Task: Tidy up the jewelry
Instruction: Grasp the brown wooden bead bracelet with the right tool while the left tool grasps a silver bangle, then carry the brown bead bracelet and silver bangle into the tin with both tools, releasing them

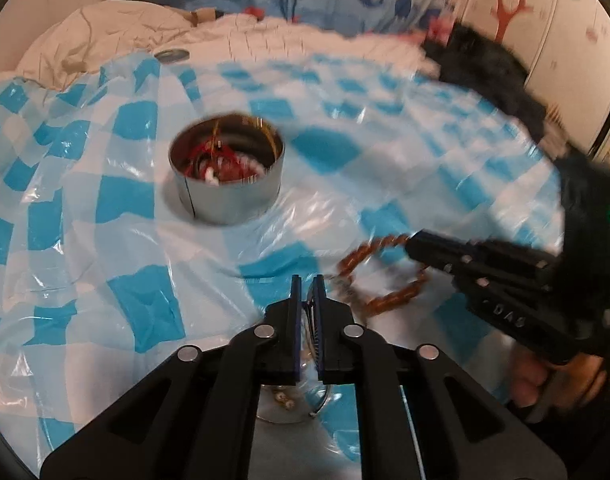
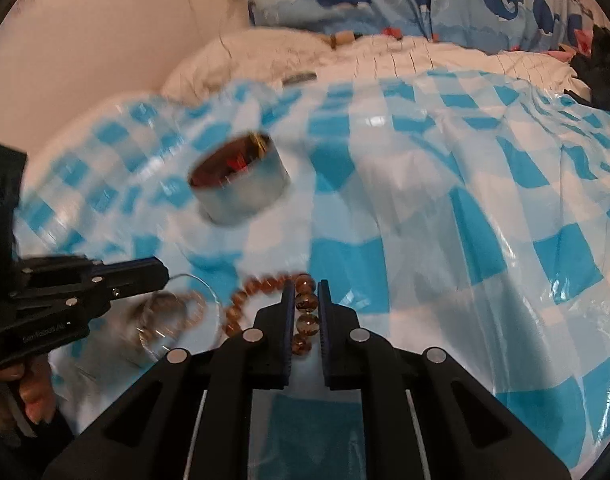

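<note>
Amber bead bracelet sat pinched in right gripper; left gripper clenched on blurred glass rim

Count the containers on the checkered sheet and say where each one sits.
2: a metal tin holding red jewelry, farther back on the checkered sheet, and a clear glass jar at the left gripper. Others may be hidden.

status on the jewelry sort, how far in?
Partway. Done: the tin already holds red and white pieces. In hand: the right tongs grip an amber bead bracelet; the left tongs pinch the rim of a glass dish. Left: the bracelet is not yet put away.
</note>
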Motion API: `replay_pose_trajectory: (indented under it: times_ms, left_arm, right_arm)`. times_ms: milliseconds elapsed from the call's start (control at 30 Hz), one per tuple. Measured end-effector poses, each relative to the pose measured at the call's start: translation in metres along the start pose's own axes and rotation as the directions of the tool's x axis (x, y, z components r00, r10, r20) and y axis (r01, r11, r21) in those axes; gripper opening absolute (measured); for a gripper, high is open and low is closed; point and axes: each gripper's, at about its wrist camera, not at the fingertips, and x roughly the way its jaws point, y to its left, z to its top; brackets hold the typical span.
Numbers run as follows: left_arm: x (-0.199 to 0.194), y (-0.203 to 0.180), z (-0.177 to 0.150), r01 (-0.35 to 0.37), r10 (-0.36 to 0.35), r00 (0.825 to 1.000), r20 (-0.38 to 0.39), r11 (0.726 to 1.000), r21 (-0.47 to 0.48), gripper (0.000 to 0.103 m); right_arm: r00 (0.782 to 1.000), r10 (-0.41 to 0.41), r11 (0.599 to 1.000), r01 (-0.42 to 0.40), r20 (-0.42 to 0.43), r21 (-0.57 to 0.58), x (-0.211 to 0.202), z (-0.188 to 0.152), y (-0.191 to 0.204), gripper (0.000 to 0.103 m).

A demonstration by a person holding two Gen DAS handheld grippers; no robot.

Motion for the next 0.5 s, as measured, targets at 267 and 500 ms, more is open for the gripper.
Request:
replay_pose_trajectory:
  times_ms: [267,500]
  left_arm:
    - [-0.035,0.015,0.012,0.076,-0.068,0.99,0.123,0.995,-0.064,0.0]
    - [0.0,0.017,0.011,-0.023,0.024,1.0,0.005,0.999,-0.043,0.023]
  right_arm:
    - [0.992,0.094,0.993,-0.099,0.078,0.062,-0.016,0.011,-0.003,0.012]
    - [0.993,0.098,0.992,-0.103,0.07,0.067,-0.017,0.012,-0.002,0.012]
